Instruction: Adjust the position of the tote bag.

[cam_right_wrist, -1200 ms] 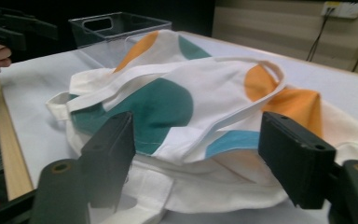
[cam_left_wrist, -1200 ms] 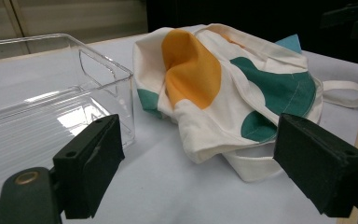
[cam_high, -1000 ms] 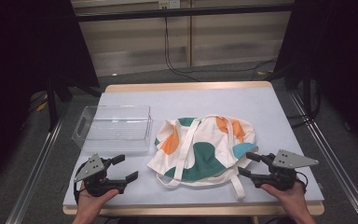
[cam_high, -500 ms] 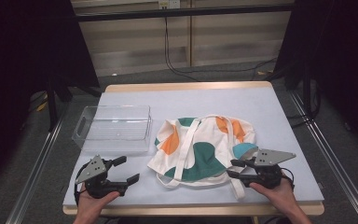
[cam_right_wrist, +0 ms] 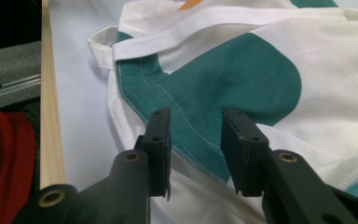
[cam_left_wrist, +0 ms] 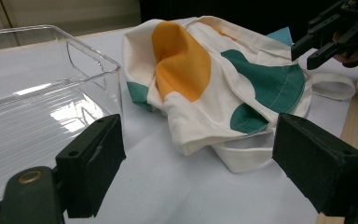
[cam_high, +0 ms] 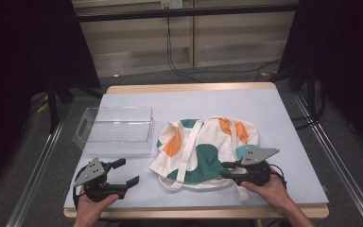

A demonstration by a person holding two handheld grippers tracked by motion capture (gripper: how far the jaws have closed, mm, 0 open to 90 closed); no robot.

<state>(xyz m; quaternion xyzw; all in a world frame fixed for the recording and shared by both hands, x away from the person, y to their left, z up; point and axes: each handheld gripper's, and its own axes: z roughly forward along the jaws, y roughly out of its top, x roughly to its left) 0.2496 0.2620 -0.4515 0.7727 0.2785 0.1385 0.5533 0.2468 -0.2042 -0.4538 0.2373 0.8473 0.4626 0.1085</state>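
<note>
High view: the tote bag (cam_high: 208,149), cream with orange and teal patches, lies crumpled at the centre of the tabletop (cam_high: 274,113), just beside the clear plastic bin (cam_high: 116,130) on its left. The right gripper (cam_high: 224,170) sits over the bag's near edge; its fingers (cam_right_wrist: 161,140) have just been closing and now stand narrowly apart astride a teal patch, not yet pinching the cloth. The left gripper (cam_high: 128,172) rests near the tabletop's front left, fingers (cam_left_wrist: 93,163) spread wide with nothing between them.

A clear plastic bin (cam_high: 115,129) sits on the pale table (cam_high: 274,118), cables (cam_high: 184,61) behind.
</note>
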